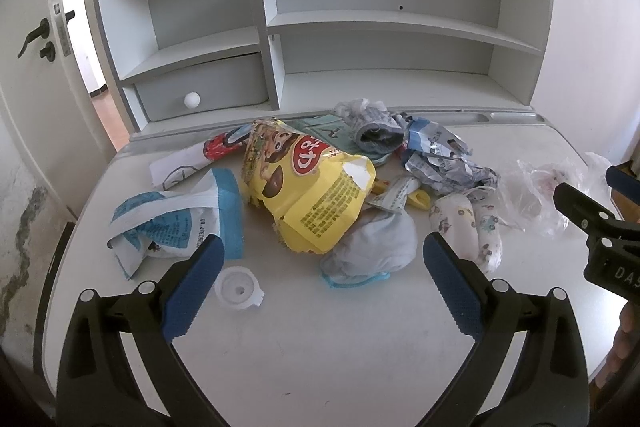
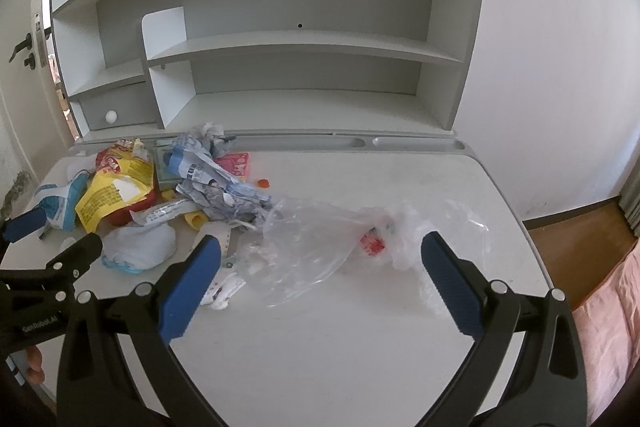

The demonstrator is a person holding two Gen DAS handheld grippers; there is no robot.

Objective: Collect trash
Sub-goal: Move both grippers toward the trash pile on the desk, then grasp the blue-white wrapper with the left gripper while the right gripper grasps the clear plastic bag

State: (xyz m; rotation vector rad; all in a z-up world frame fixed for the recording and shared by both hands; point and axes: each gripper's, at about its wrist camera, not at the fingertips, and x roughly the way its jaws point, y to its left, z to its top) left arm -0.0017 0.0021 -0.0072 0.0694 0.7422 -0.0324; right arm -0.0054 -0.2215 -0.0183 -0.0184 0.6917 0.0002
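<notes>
The left gripper (image 1: 320, 251) is held spread wide with nothing grasped; the right gripper (image 2: 320, 251) is likewise released. What is inside the clear plastic bag (image 2: 320, 247), just ahead of the right fingers, is hard to make out. A white desk (image 1: 320, 347) and shelf unit (image 1: 360, 27) are seen beyond. The crumpled yellow snack bag (image 1: 312, 187) lies ahead of the left gripper amid the trash.

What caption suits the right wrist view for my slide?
Open right gripper above a clear plastic bag, trash pile beside it.
</notes>
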